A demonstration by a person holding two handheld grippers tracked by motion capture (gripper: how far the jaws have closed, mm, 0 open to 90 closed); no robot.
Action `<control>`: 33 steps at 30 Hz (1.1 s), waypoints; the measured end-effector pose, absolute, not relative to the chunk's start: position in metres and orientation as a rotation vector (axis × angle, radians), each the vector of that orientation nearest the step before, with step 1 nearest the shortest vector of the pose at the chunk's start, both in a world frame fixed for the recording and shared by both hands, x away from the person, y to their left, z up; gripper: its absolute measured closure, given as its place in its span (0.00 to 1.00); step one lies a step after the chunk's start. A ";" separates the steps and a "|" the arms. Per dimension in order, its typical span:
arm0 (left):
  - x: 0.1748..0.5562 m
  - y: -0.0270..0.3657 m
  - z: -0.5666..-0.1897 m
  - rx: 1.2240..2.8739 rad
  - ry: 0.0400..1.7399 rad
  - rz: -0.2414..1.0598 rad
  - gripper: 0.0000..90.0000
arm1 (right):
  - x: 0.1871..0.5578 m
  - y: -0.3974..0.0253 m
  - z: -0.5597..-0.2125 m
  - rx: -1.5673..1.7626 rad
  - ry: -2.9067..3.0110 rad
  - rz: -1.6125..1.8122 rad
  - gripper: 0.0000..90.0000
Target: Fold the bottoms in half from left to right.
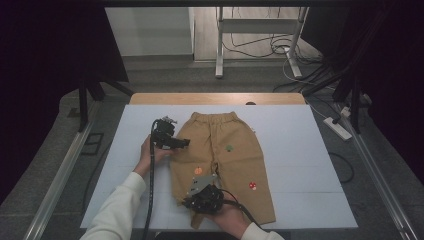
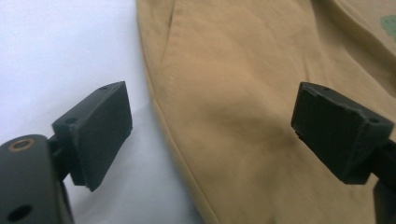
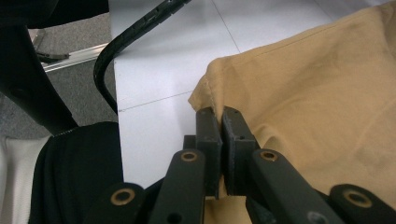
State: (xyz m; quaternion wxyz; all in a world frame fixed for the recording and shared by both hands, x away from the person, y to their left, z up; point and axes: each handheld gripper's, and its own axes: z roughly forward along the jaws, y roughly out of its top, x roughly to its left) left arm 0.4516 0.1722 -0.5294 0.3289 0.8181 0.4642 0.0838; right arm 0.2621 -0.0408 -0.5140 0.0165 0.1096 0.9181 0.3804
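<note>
Tan trousers spread flat on the white table, one gripper clamped on a leg hem, the other gaping at the side seam.

Near the table's front edge, the right gripper (image 3: 222,122) has its jaws pressed together on a pinch of cloth at the hem corner of the trousers (image 1: 220,160), which lie waistband toward the far edge, small coloured patches on the legs. Farther in, toward the left edge, the left gripper (image 2: 210,135) hovers with jaws wide apart, holding nothing, straddling the trousers' outer seam over the white table (image 1: 295,150).
</note>
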 end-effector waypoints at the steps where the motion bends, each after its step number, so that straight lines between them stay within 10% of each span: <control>1: 0.453 0.173 -0.531 2.141 1.222 0.213 0.14 | 0.262 -0.041 -0.514 0.340 2.855 1.191 0.96; 18: 0.462 0.172 -0.537 2.122 1.244 0.192 0.17 | 0.263 -0.042 -0.515 0.343 2.857 1.187 0.96; 29: 0.458 0.165 -0.535 2.134 1.147 0.042 0.85 | 0.263 -0.042 -0.515 0.340 2.857 1.181 0.96; 33: 0.457 0.166 -0.532 2.135 1.127 0.022 0.93 | 0.263 -0.043 -0.515 0.343 2.857 1.181 0.96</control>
